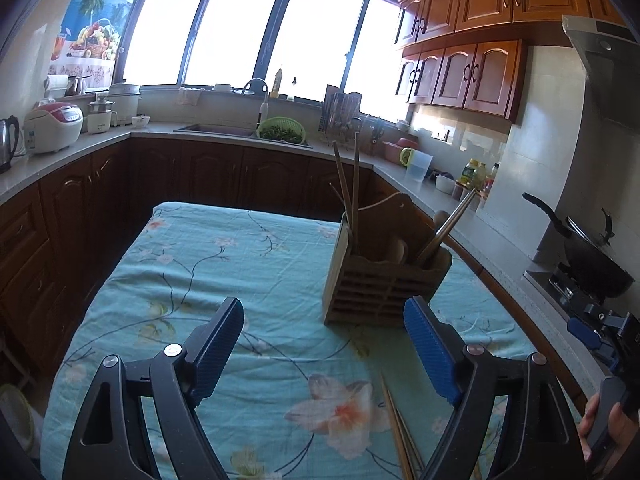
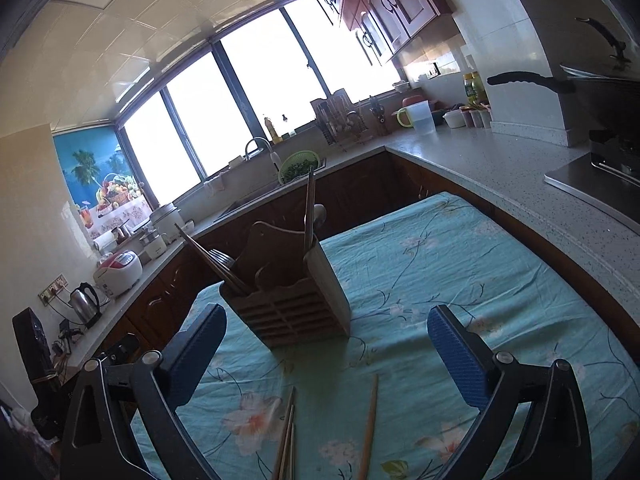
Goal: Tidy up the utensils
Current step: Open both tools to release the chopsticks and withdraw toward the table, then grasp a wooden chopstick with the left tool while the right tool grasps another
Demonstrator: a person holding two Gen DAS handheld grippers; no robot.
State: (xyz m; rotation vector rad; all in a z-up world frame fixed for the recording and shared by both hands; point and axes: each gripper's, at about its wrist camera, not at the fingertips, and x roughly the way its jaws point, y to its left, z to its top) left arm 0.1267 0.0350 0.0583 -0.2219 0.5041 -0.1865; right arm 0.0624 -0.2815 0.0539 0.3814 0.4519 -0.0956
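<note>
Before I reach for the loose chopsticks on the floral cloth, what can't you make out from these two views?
- Loose wooden chopsticks: near ends cut off by the bottom edge in both wrist views, so their count is uncertain.
- Slatted wooden utensil holder: its walls hide the lower parts of everything standing inside.
- Right gripper: in the left wrist view only a blue and black part shows at the right edge.
- Windows: blown out white.

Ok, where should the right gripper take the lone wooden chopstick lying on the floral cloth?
Grip the lone wooden chopstick mid-shaft, coming from above with the open right gripper pads either side. It lies flat and thin, clear of the bundled chopsticks beside it.
</note>
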